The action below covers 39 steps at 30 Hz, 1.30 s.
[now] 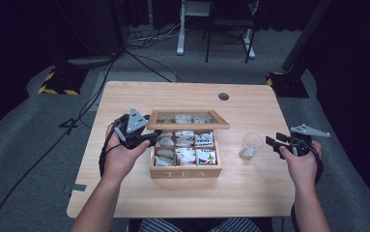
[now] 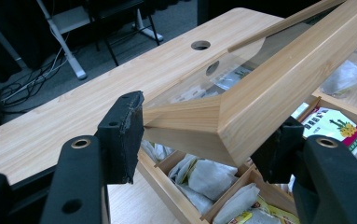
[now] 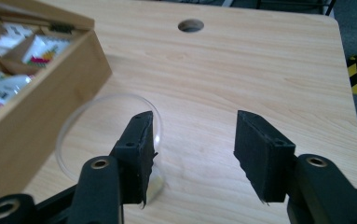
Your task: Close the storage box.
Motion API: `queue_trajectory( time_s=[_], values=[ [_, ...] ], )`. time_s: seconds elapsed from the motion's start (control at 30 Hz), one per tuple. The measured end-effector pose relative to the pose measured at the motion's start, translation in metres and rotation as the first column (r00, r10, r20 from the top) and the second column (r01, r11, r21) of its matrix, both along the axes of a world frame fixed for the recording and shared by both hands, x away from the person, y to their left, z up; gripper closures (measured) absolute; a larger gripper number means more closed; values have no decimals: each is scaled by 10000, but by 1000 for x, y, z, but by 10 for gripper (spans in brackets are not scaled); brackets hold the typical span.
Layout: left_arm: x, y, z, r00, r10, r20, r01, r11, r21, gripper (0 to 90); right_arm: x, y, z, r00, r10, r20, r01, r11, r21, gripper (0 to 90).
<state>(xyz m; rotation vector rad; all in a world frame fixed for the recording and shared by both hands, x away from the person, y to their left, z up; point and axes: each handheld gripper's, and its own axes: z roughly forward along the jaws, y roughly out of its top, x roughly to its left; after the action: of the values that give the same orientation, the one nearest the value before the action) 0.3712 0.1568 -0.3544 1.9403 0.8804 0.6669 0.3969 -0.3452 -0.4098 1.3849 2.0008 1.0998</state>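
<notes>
Here, left hand-held gripper around lid corner.

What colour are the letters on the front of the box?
Dark brown, on light wood box; best in high view.

Your tea box sits mid-table, its lid raised over the far side, tea bags in its compartments. The glass stands just right of it, between box and your right gripper.
</notes>
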Motion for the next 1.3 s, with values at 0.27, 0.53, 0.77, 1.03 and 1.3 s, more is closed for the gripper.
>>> queue_trajectory(
  time_s=[0.27, 0.53, 0.77, 1.03, 1.3],
  values=[
    [-1, 0, -2, 9999, -10, -119, 11, 10000, 72, 410, 1, -18, -14, 9991, -253, -336, 248, 9996, -155, 451],
    [-4, -1, -5, 9995, 3, -311, 5, 9997, 249, 400, 0, -25, -30, 9974, -382, -615, 381, 9993, -31, 446],
    [-9, -3, -8, 9984, 98, -565, -77, 9993, 376, 395, 0, -25, -41, 9966, -338, -753, 346, 9994, 94, 448],
    [-17, -1, -14, 9952, 130, -973, -97, 9993, 347, 391, 3, -24, -38, 9980, -209, -596, 225, 9994, 254, 447],
    [-25, -1, -22, 9889, 244, -1465, -203, 9994, 292, 391, 10, -17, -35, 9986, -21, -523, 42, 9992, 396, 447]
  ],
)
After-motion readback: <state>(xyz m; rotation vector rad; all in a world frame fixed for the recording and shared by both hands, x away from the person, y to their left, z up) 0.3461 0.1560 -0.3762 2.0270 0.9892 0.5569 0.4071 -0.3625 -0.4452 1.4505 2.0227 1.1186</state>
